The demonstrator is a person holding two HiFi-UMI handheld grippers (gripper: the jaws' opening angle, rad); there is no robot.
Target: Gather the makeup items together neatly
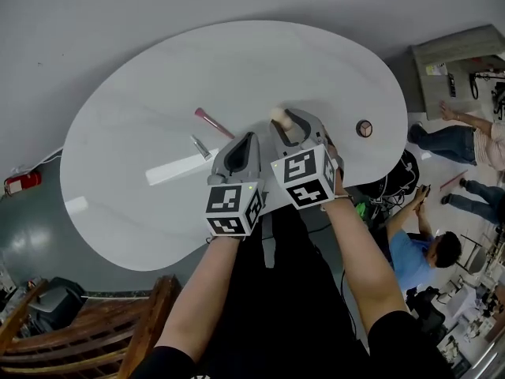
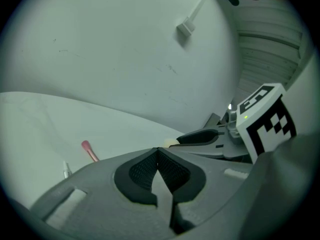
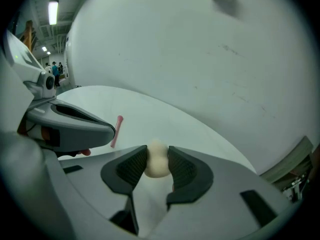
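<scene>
A: Head view first. What holds what?

B: The right gripper (image 1: pixel 286 123) has a cream makeup sponge (image 1: pixel 278 115) pinched at its tips, over the middle of the white table (image 1: pixel 142 204). I cannot tell whether the sponge is clear of the surface. The left gripper (image 1: pixel 243 147) sits just beside it on the left, carrying nothing.

A: And the other items?

B: A pink stick (image 1: pixel 211 122) and a small silver tube (image 1: pixel 200 147) lie near each other, left of the grippers. A round compact (image 1: pixel 364 128) sits alone by the right edge, well apart. My guess is the sponge belongs with the pair on the left, since two items already lie there.

A: Left gripper view?

B: The left gripper's (image 2: pixel 158 154) pads meet at the tips with nothing between them. I'd say it is parked to keep out of the way. Beyond it, the pink stick (image 2: pixel 90 151) and silver tube (image 2: pixel 66 170) lie to the left on the table, and the right gripper (image 2: pixel 200 136) comes in from the right.

A: Right gripper view?

B: The jaws stand narrow, pads pressing both sides of the makeup sponge (image 3: pixel 157 159), which bulges a little above them. A soft thing likely needs only that light squeeze, and a harder one would crush it. The pink stick (image 3: pixel 117 130) lies farther out on the left, just past the left gripper (image 3: pixel 70 129).
</scene>
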